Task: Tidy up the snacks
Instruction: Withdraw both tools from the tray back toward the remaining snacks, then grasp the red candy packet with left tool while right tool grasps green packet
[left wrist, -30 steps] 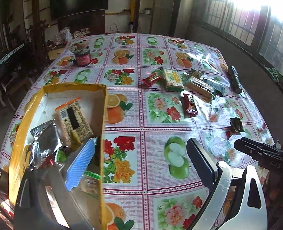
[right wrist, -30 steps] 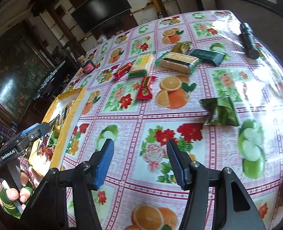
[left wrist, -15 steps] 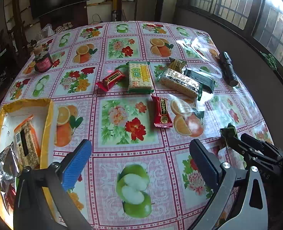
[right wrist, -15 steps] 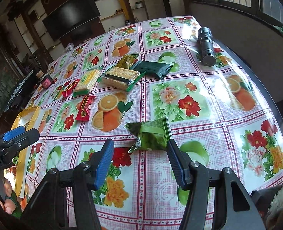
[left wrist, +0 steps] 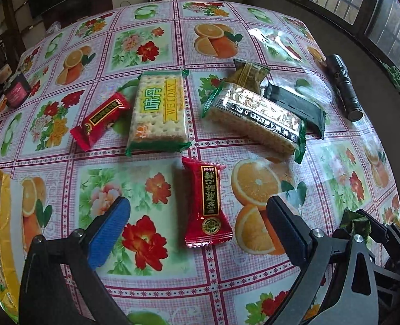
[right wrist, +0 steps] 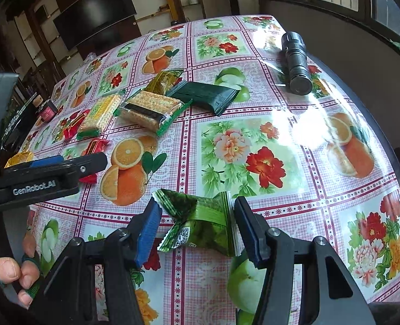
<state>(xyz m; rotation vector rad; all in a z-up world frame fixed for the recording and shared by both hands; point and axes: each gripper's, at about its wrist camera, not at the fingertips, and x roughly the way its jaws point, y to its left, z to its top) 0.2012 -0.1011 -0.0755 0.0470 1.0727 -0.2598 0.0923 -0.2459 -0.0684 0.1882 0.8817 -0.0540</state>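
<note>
Glossy oilcloth printed with oranges, flowers and apples covers the table [left wrist: 151,298], the largest thing in sight. At its left edge, seen from the left wrist, stands a yellow box [left wrist: 6,216] with packets already inside.

Toward the middle of the table lies a cluster of snacks: a cracker pack with a green and yellow label [left wrist: 159,112], a long clear-wrapped wafer pack [left wrist: 257,116] to its right, a dark green bar [left wrist: 294,105] just behind that and touching it, an olive-gold packet [left wrist: 250,74] at the far end of the cluster, and a small red bar [left wrist: 102,116] just left of the crackers. Near the right edge lies a black torch [left wrist: 343,86], and near the far left edge a small dark jar with a pink label [left wrist: 17,92].

Nearer the front edge, a red sweet packet [left wrist: 206,208] lies flat on the cloth, framed between the fingers of the left tongs [left wrist: 197,230], which stand wide and are closing; whether they are down at the packet's level I cannot tell, and they are not touching it.

A crumpled green packet [right wrist: 200,224] rests near the front right corner, between the fingers of the right tongs [right wrist: 196,230] (about half open and closing); the blue pad [right wrist: 148,233] is at its left end and the other pad looks just clear of its right end.
</note>
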